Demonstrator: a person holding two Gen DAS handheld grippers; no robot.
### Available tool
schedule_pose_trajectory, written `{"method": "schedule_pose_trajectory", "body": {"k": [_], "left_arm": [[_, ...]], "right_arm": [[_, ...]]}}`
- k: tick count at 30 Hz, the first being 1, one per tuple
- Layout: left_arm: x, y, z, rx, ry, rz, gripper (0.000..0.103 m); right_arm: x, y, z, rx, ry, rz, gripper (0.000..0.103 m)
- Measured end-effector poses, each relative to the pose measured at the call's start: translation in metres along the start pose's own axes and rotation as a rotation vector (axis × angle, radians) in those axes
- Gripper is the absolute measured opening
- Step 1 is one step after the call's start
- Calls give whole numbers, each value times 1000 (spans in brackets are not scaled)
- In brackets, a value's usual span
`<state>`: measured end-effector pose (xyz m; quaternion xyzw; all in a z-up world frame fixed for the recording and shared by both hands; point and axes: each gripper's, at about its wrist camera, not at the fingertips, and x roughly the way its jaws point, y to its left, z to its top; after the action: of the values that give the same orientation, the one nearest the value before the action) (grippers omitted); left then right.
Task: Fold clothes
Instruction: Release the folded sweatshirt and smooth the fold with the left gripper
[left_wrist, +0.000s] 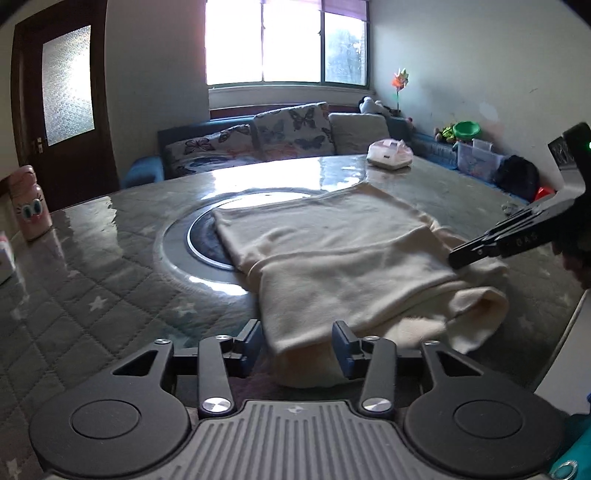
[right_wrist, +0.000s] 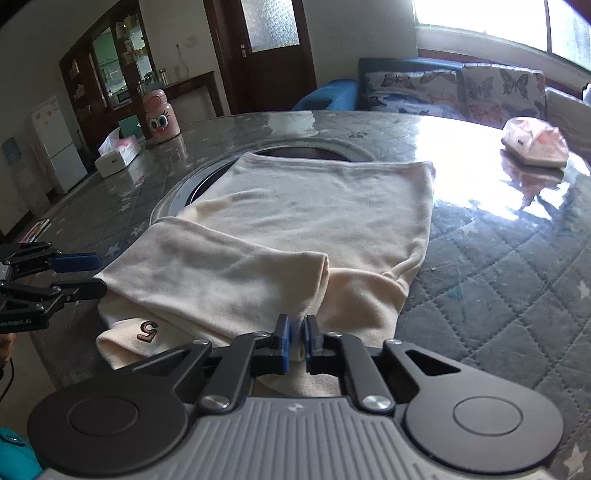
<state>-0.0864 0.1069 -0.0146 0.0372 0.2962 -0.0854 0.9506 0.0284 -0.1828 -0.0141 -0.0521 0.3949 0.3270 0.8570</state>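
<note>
Cream garment (left_wrist: 332, 251) spread at centre frame on a quilted, star-printed table (left_wrist: 92, 280), far hem overlapping a round inset ring (left_wrist: 201, 240) in the tabletop, one sleeve folded across the body and a small embroidered mark (right_wrist: 147, 329) showing at lower left of the right wrist view. Left gripper (left_wrist: 299, 341) at bottom centre of its own view, jaws spread wide, straddling the near edge of the cloth without closing on it; seen again at the left edge of the right wrist view (right_wrist: 94, 275), blue-padded fingers apart just beside the fabric. Right gripper (right_wrist: 298, 341) at lower centre of its view, jaws drawn nearly together, pinching a fold of the garment between the pads; visible too at right of the left wrist view (left_wrist: 456, 258), tips resting on the cloth. Pink cartoon-faced bottle (right_wrist: 161, 118) at upper left beside a tissue box (right_wrist: 118, 155). Pink-and-white package (left_wrist: 389, 153) on the far side of the table. Butterfly-print sofa cushions (left_wrist: 288, 127) below a bright window (left_wrist: 284, 40) at top of frame.
</note>
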Motion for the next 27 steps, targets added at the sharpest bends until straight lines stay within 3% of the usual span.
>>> {"method": "schedule_pose_trajectory", "body": {"k": [2, 6, 8, 15, 20, 27], "left_arm": [[2, 1, -2, 3, 4, -8, 43], [5, 1, -4, 4, 5, -19, 15], [4, 1, -4, 0, -5, -10, 7], [-4, 10, -6, -21, -26, 5, 5], [-1, 12, -10, -8, 18, -7, 9], [-11, 25, 12, -33, -6, -37, 11]], "right_arm": [[1, 1, 0, -4, 2, -9, 11], [0, 4, 1, -6, -6, -19, 5], [-5, 7, 3, -19, -19, -26, 4], [-27, 17, 6, -48, -49, -37, 3], [-14, 15, -5, -59, 17, -33, 9], [-30, 13, 13, -105, -91, -44, 9]]}}
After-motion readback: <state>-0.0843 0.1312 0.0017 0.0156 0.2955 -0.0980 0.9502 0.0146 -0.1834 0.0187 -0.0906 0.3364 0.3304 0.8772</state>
